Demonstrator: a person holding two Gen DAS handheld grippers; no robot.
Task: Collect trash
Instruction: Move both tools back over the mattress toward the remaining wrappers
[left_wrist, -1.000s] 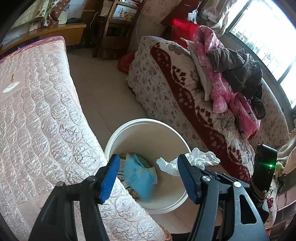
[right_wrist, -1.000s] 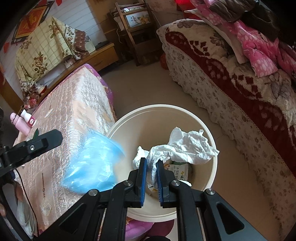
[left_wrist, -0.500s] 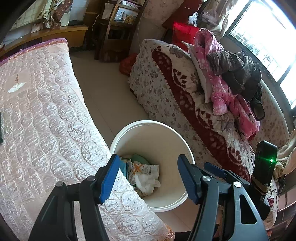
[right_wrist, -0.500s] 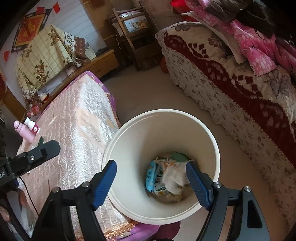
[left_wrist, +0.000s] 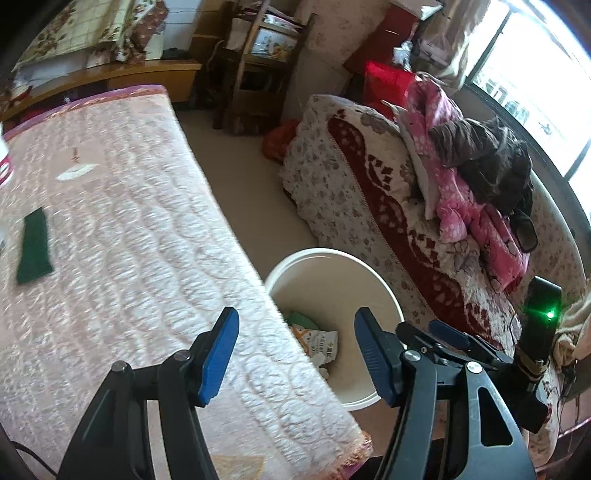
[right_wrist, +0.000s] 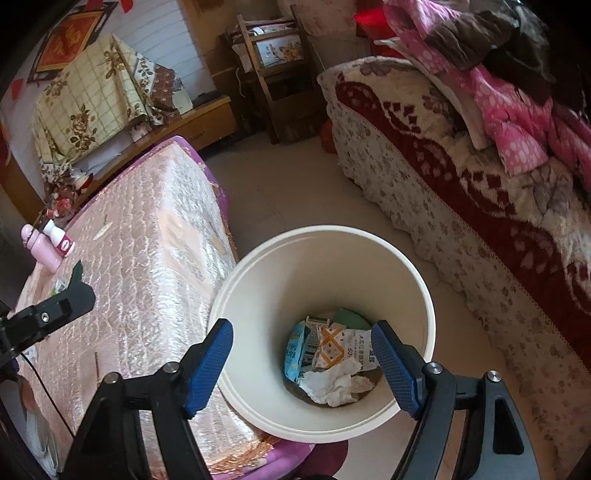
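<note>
A white round bin (right_wrist: 413, 280) stands on the floor beside the pink quilted table (right_wrist: 147, 236). In it lie a crumpled white tissue (right_wrist: 334, 386), a blue packet (right_wrist: 295, 349) and printed wrappers (right_wrist: 343, 349). My right gripper (right_wrist: 303, 360) is open and empty above the bin. My left gripper (left_wrist: 297, 356) is open and empty over the table's edge, with the bin (left_wrist: 332, 269) just to its right. A dark green cloth (left_wrist: 34, 245) lies on the table (left_wrist: 122, 236) at the left.
A sofa with a floral cover (right_wrist: 480, 206) piled with pink and dark clothes (left_wrist: 465, 177) stands right of the bin. A pink bottle and a white bottle (right_wrist: 48, 247) stand at the table's far left. A wooden chair (left_wrist: 255, 70) stands at the back.
My right gripper opened and the white tissue dropped into the bin. The blue packet also fell in. My left gripper moved left, back over the table.
</note>
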